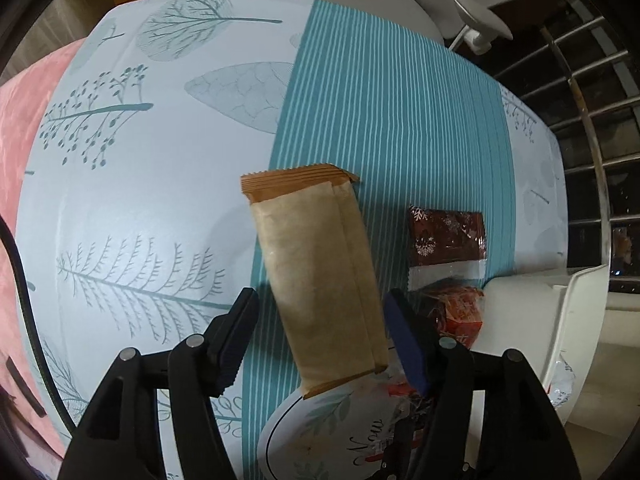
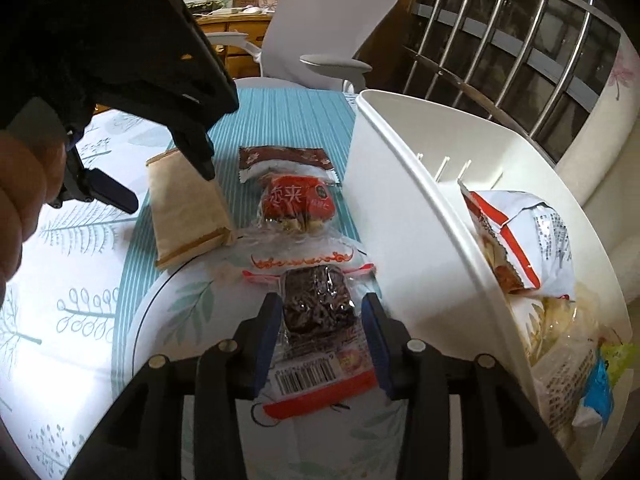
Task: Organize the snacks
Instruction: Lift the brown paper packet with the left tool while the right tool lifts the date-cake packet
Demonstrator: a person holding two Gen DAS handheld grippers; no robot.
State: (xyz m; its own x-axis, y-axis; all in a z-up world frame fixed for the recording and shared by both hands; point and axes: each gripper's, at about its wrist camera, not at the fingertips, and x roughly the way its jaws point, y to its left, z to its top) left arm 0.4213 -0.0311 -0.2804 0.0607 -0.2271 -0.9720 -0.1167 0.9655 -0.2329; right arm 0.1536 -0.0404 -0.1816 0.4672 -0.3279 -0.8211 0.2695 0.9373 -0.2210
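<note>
Left gripper: while it stands open around the brown paper packet, you hold nothing.
Right gripper: clamps the dark snack pack; its slick wrapper may slip.

Your right gripper straddles a clear-wrapped dark snack bar lying on the table; whether the pads press it, you cannot tell. Beyond lie a red packet and a brown packet. Your left gripper hangs open over a kraft-paper pack. White bin at right holds snack bags.
</note>
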